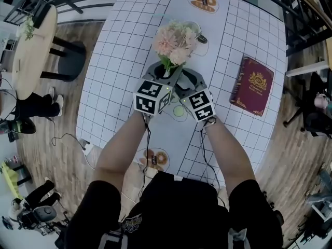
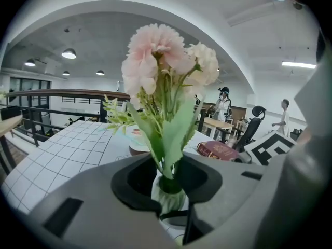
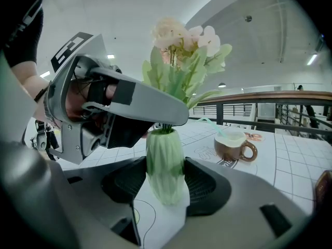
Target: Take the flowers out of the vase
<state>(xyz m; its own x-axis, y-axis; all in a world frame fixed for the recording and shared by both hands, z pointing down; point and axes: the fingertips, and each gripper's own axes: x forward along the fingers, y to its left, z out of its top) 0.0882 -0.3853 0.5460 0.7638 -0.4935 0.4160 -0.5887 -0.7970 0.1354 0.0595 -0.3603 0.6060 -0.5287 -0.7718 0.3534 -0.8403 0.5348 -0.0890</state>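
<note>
1. Your right tongs [image 3: 165, 179] are clamped on the green ribbed vase [image 3: 165, 162]. Both dark pads press against its sides, low on the body.
2. The vase stands upright on the white gridded table [image 1: 114, 61], right in front of you and between your two hands.
3. Your left tongs [image 2: 168, 176] are roughly half open, set around the stems just above the mouth of the vase. A dark gap shows between each pad and the stems, so they have hold of nothing.
4. The flowers [image 1: 175, 41] are pale pink and cream with green leaves. They sit in the vase, with their stems down in its neck and their heads above both tongs.
5. Seen from the right tongs, one jaw of your left tongs crosses just over the top of the vase.
6. A brown cup [image 3: 233, 145] stands on the table beyond the vase. A dark red book [image 1: 253, 85] lies flat to your right, well apart from the vase.
</note>
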